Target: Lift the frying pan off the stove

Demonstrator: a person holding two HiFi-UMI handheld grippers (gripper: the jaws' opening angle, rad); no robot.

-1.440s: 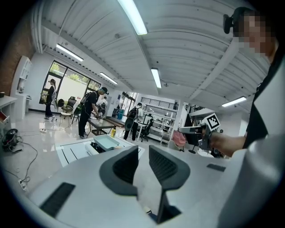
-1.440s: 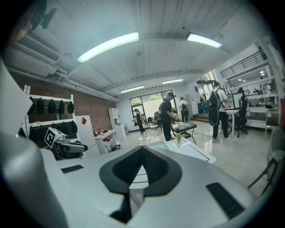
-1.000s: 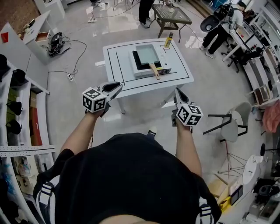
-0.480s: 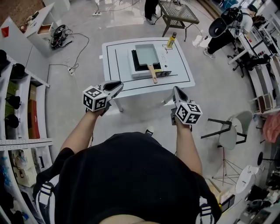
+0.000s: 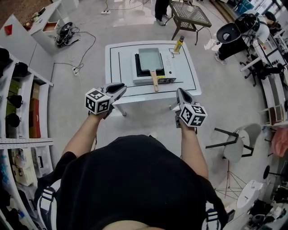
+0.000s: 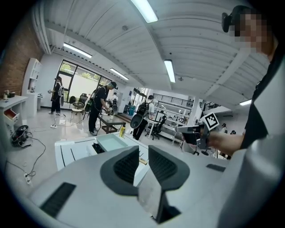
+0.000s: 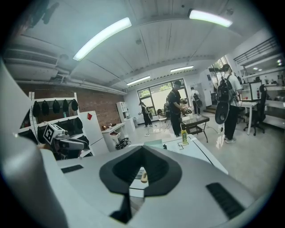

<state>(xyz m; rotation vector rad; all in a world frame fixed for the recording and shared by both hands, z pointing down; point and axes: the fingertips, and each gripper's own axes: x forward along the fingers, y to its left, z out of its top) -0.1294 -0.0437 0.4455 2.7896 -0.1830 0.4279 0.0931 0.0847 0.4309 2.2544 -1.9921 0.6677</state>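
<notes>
A pale green rectangular frying pan with a wooden handle sits on a white table-top stove on the white table. The handle points toward me. Both grippers hang in the air short of the table's near edge, well apart from the pan. My left gripper is shut and empty; past its jaws in its own view lies the pan. My right gripper is also shut and empty, and the handle shows under its jaws.
A yellow bottle stands at the table's far right corner. A dark mesh side table and people stand beyond. Shelving runs along my left, chairs are on my right, and cables lie on the floor far left.
The view has swung so the table sits squarer in front of me. Both grippers keep the same pose, shut, in front of my body.
</notes>
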